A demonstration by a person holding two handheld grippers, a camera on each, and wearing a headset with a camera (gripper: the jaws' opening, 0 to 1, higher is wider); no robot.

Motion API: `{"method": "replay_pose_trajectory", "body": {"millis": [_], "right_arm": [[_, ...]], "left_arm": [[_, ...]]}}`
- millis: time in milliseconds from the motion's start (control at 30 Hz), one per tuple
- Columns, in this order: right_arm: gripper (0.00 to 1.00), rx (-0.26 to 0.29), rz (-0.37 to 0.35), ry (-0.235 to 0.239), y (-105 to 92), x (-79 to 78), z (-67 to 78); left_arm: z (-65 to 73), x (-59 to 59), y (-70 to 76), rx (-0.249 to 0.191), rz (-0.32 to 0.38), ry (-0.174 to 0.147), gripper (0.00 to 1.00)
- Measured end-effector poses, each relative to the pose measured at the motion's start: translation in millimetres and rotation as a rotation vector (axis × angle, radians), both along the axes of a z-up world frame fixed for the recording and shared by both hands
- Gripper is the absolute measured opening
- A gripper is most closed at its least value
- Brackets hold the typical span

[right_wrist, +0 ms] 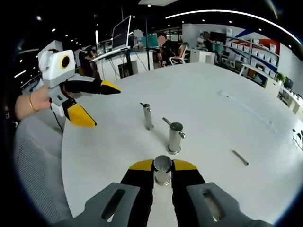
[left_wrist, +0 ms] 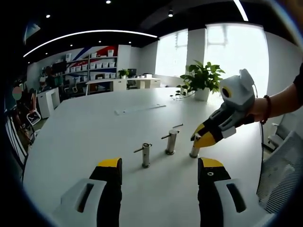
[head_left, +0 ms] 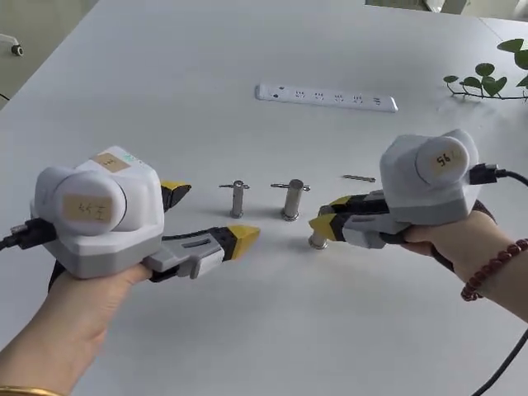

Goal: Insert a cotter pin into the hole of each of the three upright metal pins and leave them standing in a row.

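Metal pin [right_wrist: 162, 177], mostly hidden in head view, sits clamped in right claw [right_wrist: 162, 166]; left claw [left_wrist: 160, 163] gapes.

An open-plan office is showing: far ahead of the left gripper [left_wrist: 158, 165], shelves [left_wrist: 102, 66] of boxes [left_wrist: 110, 53] are standing and a potted plant [left_wrist: 202, 80] is sitting by bright windows [left_wrist: 236, 52]; beyond the right gripper [right_wrist: 162, 166], people [right_wrist: 170, 49] are sitting at desks [right_wrist: 109, 54] near a monitor [right_wrist: 121, 32].

We see 3 upright silver metal pins [head_left: 291, 200]: 2 cotter-pinned ahead of the right claw [right_wrist: 163, 164], 1 bare pin [right_wrist: 162, 177] clamped in its jaws; a loose grey cotter pin [head_left: 359, 177] lies nearby.
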State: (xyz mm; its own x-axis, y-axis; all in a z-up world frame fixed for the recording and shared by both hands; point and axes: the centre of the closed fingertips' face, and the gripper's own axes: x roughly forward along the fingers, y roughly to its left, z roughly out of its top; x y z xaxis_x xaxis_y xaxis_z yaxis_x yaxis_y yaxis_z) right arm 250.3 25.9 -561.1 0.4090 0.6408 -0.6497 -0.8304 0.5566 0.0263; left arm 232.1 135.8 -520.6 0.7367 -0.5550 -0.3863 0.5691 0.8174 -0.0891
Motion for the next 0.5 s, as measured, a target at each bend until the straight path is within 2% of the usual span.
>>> {"method": "replay_pose_trajectory", "body": {"millis": [500], "right_arm": [[0.08, 0.012, -0.008, -0.023, 14.1, -9.7, -3.2]], "left_arm": [[1.4, 0.2, -1.9, 0.0, -0.005, -0.008, 0.64]]}}
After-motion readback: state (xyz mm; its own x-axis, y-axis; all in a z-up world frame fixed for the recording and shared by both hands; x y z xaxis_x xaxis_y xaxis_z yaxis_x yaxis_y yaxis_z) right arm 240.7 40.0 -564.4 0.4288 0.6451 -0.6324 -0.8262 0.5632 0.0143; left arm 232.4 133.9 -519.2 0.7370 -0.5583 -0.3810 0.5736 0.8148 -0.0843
